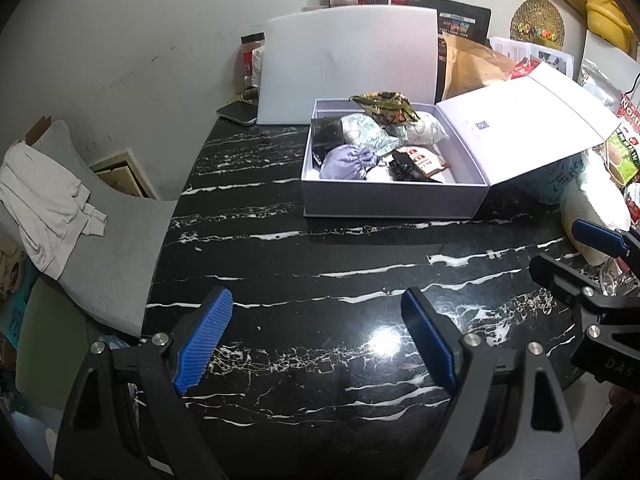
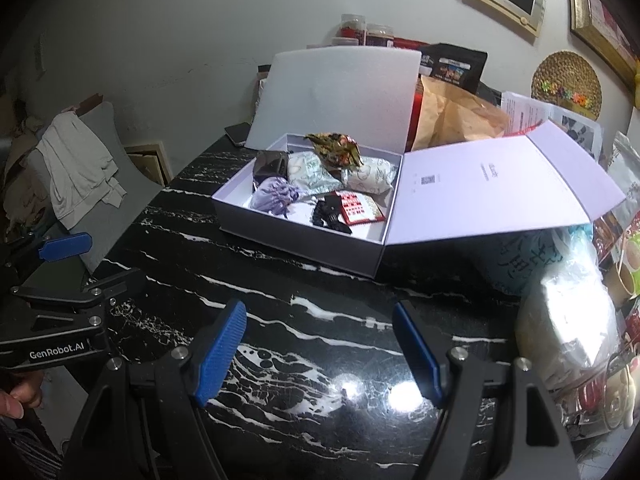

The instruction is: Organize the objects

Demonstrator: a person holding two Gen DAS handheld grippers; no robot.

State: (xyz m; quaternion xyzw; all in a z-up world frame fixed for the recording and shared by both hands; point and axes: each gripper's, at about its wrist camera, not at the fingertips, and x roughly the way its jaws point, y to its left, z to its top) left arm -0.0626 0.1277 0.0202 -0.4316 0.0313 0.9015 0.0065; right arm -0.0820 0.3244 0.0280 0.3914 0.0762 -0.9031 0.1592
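Observation:
An open pale lilac box (image 1: 392,200) (image 2: 296,240) stands on the black marble table (image 1: 320,272) (image 2: 320,320), its lid (image 1: 532,132) (image 2: 500,188) folded out to the right. Inside lie a lilac drawstring pouch (image 1: 346,162) (image 2: 274,196), patterned white packets (image 1: 372,132) (image 2: 316,172), a green-gold wrapper (image 1: 384,108) (image 2: 334,146), a red packet (image 1: 424,160) (image 2: 358,208) and dark items. My left gripper (image 1: 316,340) hovers open over bare table in front of the box. My right gripper (image 2: 320,352) is open too, with nothing between its fingers.
A white foam board (image 1: 348,64) (image 2: 336,92) leans behind the box, a phone (image 1: 238,112) beside it. Jars, a brown paper bag (image 1: 476,64) and snack packs crowd the back and right. A grey chair with a white cloth (image 1: 48,200) stands at the left.

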